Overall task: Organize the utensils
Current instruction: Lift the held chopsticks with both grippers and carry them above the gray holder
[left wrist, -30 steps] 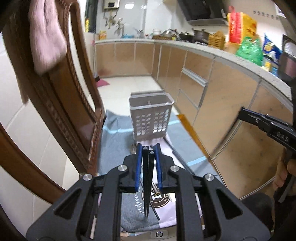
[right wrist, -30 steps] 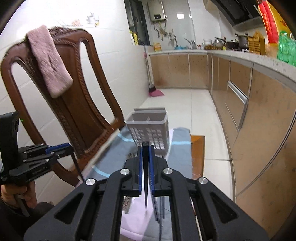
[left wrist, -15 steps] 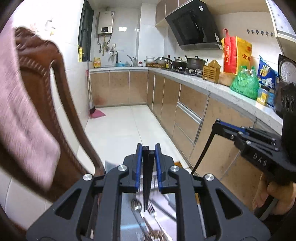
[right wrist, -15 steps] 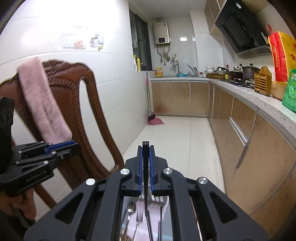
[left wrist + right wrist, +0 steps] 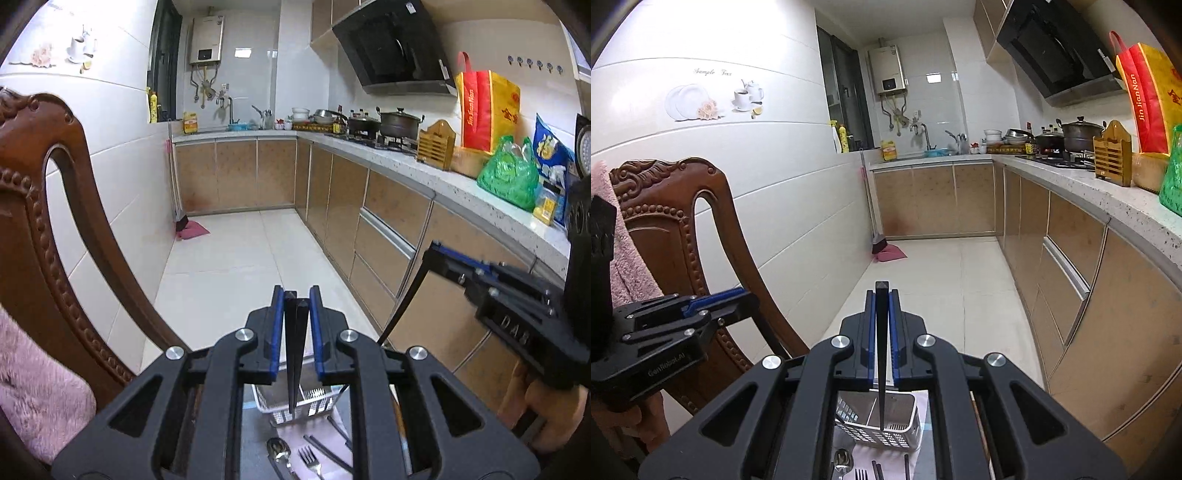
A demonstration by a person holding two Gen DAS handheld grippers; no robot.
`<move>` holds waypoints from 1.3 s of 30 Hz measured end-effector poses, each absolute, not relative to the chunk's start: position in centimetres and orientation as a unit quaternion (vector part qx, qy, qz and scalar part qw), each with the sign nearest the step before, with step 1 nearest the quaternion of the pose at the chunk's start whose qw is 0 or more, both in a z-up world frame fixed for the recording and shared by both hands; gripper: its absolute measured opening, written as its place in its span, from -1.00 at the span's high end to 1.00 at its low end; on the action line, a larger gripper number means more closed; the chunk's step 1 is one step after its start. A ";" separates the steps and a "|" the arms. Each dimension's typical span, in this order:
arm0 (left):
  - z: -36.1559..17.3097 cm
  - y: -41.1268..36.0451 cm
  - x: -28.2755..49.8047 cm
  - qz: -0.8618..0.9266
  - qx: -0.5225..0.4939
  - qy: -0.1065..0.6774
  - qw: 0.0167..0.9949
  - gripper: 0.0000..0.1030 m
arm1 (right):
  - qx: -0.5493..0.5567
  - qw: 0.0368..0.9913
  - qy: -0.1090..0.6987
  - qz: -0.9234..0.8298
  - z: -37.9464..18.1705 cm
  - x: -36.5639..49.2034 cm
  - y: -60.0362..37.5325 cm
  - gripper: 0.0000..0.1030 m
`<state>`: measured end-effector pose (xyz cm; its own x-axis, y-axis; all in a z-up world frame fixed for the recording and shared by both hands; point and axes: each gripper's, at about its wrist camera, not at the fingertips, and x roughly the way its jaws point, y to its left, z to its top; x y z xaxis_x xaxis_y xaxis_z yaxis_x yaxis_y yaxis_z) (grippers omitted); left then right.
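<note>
My left gripper (image 5: 296, 301) is shut on two black chopsticks (image 5: 295, 350) that point down over the white utensil basket (image 5: 295, 406). My right gripper (image 5: 882, 297) is shut on one black chopstick (image 5: 882, 362), its tip hanging over the white basket (image 5: 882, 421). In the left wrist view a spoon (image 5: 277, 448), a fork (image 5: 308, 459) and more black chopsticks (image 5: 327, 452) lie on the cloth in front of the basket. The right gripper (image 5: 517, 299) shows at the right of the left view, its chopstick (image 5: 400, 302) hanging down. The left gripper (image 5: 676, 325) shows at the left of the right view.
A carved wooden chair (image 5: 687, 236) with a pink towel (image 5: 37, 391) stands at the left. Kitchen cabinets (image 5: 1071, 266) and a counter (image 5: 461, 181) with pots and bags run along the right. White tiled floor (image 5: 240, 266) stretches ahead.
Both grippers have tilted and risen, so the views now look down the kitchen. The basket has slid to the bottom of both views, below the held chopsticks. Both grippers stay shut.
</note>
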<state>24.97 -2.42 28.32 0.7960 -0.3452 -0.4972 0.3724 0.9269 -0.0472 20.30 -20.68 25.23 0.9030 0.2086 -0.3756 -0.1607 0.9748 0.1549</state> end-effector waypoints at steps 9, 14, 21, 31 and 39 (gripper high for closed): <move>19.6 0.8 20.6 -0.261 0.005 0.405 0.877 0.74 | 0.050 0.965 0.222 0.128 22.0 16.3 -21.7 0.85; 9.9 1.4 22.5 -0.246 -0.022 0.518 0.819 0.73 | 0.059 0.958 0.242 0.139 19.6 14.8 -21.7 0.85; 5.1 3.4 26.3 -0.175 -0.043 0.534 0.826 0.71 | 0.060 0.947 0.284 0.140 15.9 15.3 -21.1 0.85; -4.8 1.8 31.2 -0.089 0.021 0.595 0.798 0.74 | 0.089 0.939 0.302 0.140 13.1 16.4 -21.6 0.85; -8.4 3.7 31.2 -0.063 -0.044 0.616 0.784 0.75 | 0.095 0.938 0.303 0.142 13.0 16.9 -22.4 0.85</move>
<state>31.23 3.75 -8.42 0.2336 -0.1539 -0.9601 0.0443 0.9881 -0.1476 16.87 -22.44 12.96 0.7767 0.3231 -0.5407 -0.2082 0.9419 0.2636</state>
